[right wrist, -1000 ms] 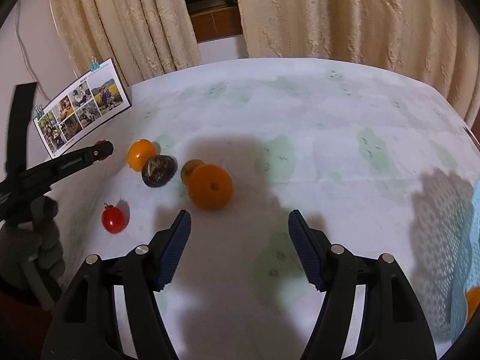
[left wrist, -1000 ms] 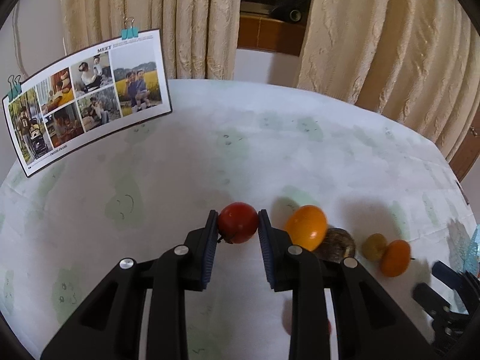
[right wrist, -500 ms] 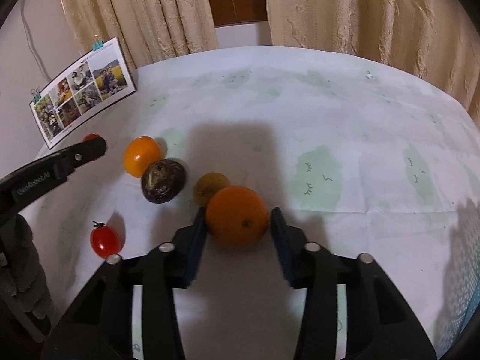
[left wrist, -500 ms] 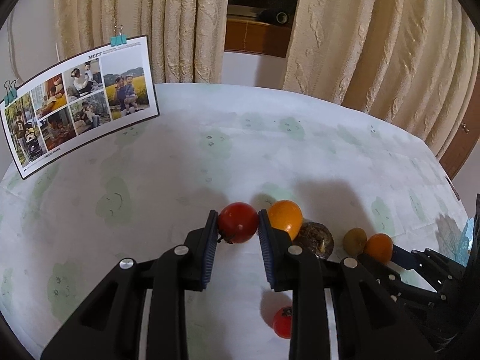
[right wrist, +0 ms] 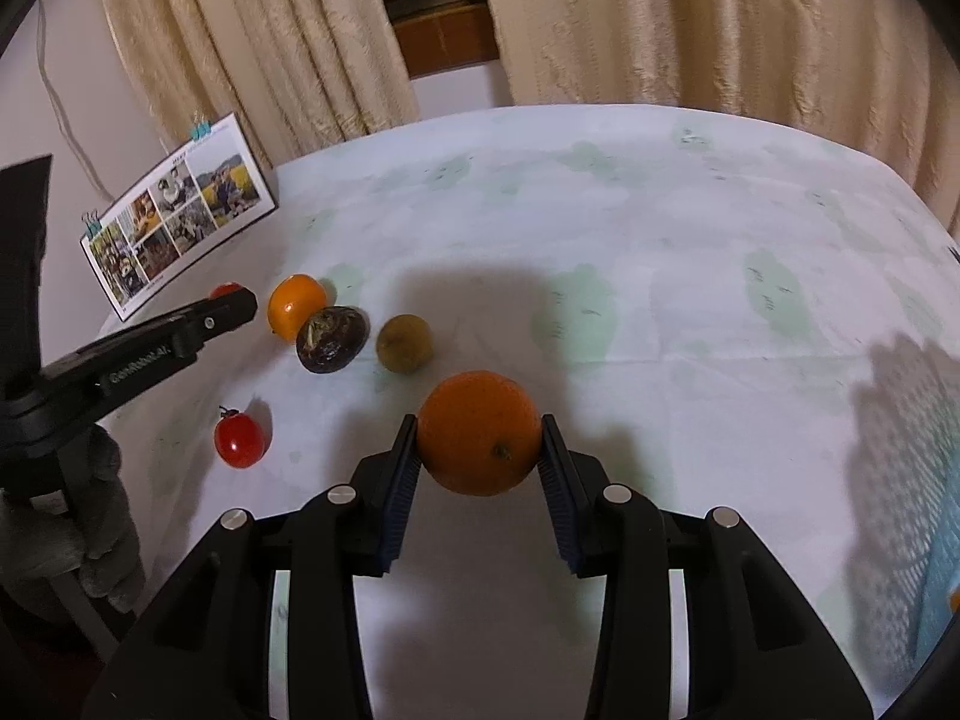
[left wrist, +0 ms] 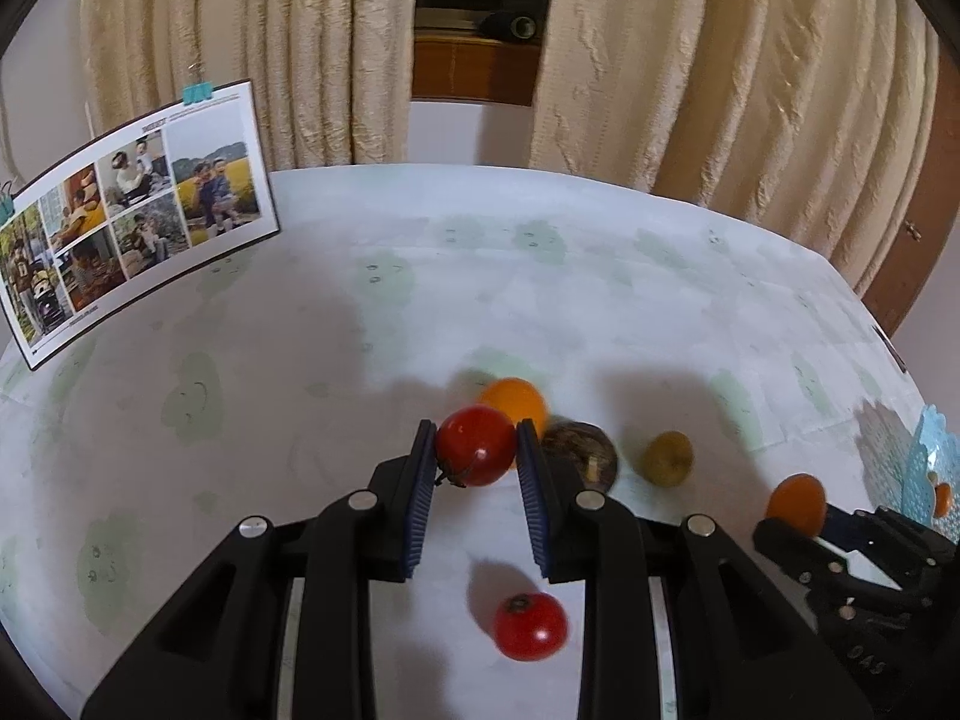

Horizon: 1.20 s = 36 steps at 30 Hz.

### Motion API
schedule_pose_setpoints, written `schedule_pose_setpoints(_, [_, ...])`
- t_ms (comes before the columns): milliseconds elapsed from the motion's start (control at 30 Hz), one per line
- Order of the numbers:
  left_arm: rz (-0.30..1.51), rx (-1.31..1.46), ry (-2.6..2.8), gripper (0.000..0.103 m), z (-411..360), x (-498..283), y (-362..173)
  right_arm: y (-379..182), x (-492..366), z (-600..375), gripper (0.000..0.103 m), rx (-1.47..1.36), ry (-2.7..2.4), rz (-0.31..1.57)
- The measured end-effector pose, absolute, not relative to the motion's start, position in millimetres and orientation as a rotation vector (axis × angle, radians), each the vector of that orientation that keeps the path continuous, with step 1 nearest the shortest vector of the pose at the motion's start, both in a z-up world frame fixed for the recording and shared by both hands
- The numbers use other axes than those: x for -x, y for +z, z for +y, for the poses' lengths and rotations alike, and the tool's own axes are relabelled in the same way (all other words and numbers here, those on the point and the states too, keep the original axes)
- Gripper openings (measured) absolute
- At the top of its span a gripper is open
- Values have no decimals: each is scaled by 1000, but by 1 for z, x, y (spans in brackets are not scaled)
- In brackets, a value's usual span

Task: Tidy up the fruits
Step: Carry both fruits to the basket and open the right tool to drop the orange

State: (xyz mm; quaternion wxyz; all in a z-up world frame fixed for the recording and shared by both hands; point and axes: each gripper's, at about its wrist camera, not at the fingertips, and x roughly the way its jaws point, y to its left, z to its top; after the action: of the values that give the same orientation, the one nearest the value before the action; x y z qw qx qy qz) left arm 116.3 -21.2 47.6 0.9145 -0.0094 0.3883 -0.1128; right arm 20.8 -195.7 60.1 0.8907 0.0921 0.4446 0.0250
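My left gripper [left wrist: 474, 459] is shut on a red tomato [left wrist: 476, 446] and holds it above the table. My right gripper [right wrist: 478, 450] is shut on an orange [right wrist: 478, 432], lifted off the cloth; it also shows in the left wrist view [left wrist: 797, 503]. On the table lie a small orange fruit [right wrist: 296, 302], a dark passion fruit [right wrist: 331, 338], a yellow-brown fruit [right wrist: 404, 342] and a small red tomato [right wrist: 239, 439]. A blue mesh basket [left wrist: 927, 468] stands at the right edge.
A photo card [left wrist: 129, 213] held by clips stands at the table's back left. Beige curtains [left wrist: 720, 60] hang behind the table. The white patterned tablecloth [right wrist: 660, 240] covers the table.
My right gripper closed on the orange and lifted it back from the other fruits. My left gripper rose and drew back with the red tomato.
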Motion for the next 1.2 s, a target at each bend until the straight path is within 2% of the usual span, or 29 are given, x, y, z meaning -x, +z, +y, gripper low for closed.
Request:
schedule_pose_setpoints(600, [769, -45, -330, 27, -61, -91, 57, 123, 73, -294, 40, -331, -197, 732])
schedule_pose_setpoints(967, [758, -78, -376, 27, -85, -78, 62, 122, 123, -379, 40, -398, -480, 735])
schedule_pose_setpoints(1200, [762, -87, -403, 27, -101, -73, 63, 113, 136, -398, 40, -412, -528, 755])
